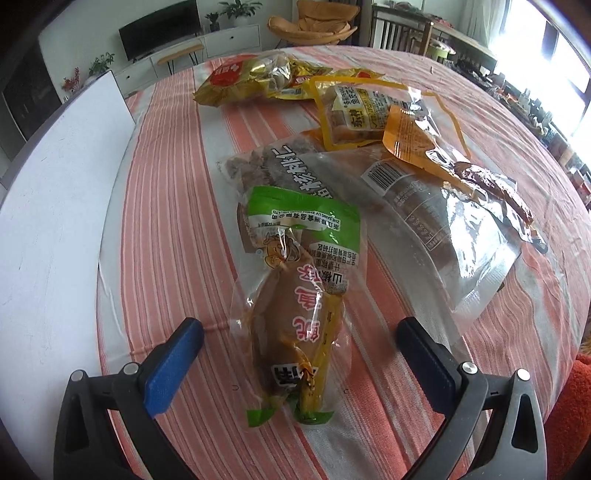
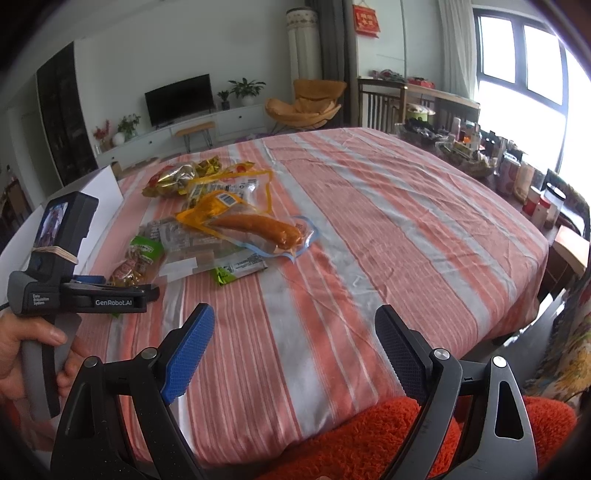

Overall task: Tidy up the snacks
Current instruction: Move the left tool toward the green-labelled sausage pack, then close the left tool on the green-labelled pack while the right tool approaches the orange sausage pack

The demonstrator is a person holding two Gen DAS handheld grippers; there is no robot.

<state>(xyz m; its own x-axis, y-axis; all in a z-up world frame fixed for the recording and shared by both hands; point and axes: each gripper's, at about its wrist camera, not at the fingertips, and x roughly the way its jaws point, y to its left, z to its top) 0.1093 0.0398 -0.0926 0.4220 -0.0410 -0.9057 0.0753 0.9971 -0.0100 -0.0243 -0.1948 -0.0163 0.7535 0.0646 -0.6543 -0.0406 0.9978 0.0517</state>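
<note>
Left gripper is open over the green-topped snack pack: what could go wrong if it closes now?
1. The green-topped pack has glossy loose film; the left gripper may pinch only film, so the pack could slip.
2. Its top end lies on the walnut bag, so lifting may drag that bag.
3. The right gripper is open over bare tablecloth, too far to steady the pile.

A lived-in home, apparently a combined living and dining room. A flat television stands on a low white cabinet among potted plants, with an orange lounge chair beside them and a red wall hanging above. The desk carries a pink-and-white striped cloth; jars and containers, indistinct in the window glare, crowd the side under the window, beyond wooden dining chairs.
</note>
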